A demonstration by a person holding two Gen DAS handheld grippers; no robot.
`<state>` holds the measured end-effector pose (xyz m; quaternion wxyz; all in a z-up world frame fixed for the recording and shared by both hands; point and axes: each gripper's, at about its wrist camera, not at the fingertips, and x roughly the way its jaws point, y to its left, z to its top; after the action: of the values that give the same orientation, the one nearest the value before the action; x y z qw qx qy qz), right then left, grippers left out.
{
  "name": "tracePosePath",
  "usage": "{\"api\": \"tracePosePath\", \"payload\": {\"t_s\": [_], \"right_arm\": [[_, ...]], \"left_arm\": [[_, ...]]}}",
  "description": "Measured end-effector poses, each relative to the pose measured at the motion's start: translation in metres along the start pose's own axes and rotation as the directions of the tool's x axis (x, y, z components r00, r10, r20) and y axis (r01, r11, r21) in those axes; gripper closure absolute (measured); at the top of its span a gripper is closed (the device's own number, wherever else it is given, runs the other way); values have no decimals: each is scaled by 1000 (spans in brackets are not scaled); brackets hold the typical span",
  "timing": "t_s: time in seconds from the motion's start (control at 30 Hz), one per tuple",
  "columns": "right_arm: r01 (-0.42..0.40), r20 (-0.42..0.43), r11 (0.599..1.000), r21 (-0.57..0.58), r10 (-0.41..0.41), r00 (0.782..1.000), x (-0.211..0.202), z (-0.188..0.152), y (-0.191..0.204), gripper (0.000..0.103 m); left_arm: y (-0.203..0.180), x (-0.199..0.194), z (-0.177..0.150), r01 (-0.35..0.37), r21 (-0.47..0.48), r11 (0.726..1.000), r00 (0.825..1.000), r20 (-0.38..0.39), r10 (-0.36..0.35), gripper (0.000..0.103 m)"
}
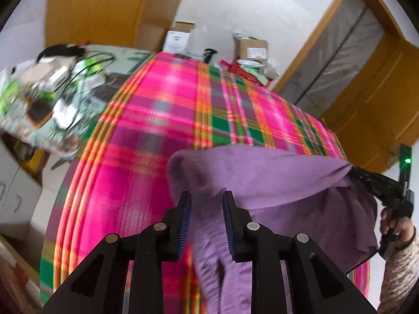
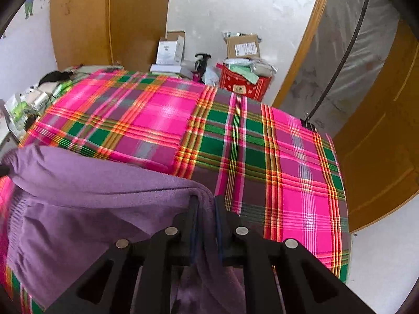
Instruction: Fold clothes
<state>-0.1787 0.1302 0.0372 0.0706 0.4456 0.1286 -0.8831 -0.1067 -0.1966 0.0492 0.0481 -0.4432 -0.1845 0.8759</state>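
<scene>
Purple sweater (image 1: 275,183) clamped in both grippers' jaws; only the left view shows the right gripper (image 1: 352,169).

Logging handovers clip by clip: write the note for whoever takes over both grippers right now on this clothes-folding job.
Left gripper: jaws on either side of a bunch of the purple knitted sweater; grip looks loose, not confirmed.
Right gripper: shut on the sweater's edge.
Sweater: lifted between the two grippers, sagging over the near part of the pink-and-green plaid blanket covering the bed.
Done: garment picked up at two points.
Left: lay it flat, then fold; no fold visible yet.
</scene>
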Motion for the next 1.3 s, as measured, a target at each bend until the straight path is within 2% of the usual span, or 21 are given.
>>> {"api": "tracePosePath", "payload": {"t_s": [0.2,0.33,0.63,0.67,0.7,0.83,1.0,1.03,1.1,1.17,1.3], "right_arm": [[-9,48,999,-31,10,999,-37,-9,14,89],[-48,83,999,-26,50,995,-60,-18,23,89],[-128,166,988,-91,142,976,-99,-70,54,87],[-151,170,984,-99,167,971,-101,-78,59,84],[-175,168,979,-103,191,967,-102,-86,63,81],[-253,110,963,-88,262,959,-91,-113,83,80],[-304,61,951,-49,307,950,-76,-128,93,79],[-310,58,950,-40,312,948,-73,-130,93,79],[-320,48,947,-24,321,946,-68,-132,94,79],[-330,40,944,-12,331,943,-65,-134,96,79],[-342,22,940,-2,342,940,-58,-138,99,79]], "left_arm": [[11,-6,-35,29,-31,999,998,-49,-31,78],[5,-5,-50,55,-9,998,995,-84,-55,78],[-13,1,-67,63,51,997,993,-106,-57,78],[-15,1,-69,63,58,996,993,-108,-57,73],[-17,2,-70,64,64,996,992,-110,-56,70],[-21,16,-70,68,56,996,990,-131,-60,70],[-26,25,-67,72,57,996,988,-142,-64,70],[-26,27,-67,77,51,996,987,-147,-68,71],[-23,24,-66,76,40,996,988,-137,-70,93],[-19,17,-66,70,30,997,992,-112,-66,97],[-9,2,-66,58,10,998,996,-62,-57,99]]}}
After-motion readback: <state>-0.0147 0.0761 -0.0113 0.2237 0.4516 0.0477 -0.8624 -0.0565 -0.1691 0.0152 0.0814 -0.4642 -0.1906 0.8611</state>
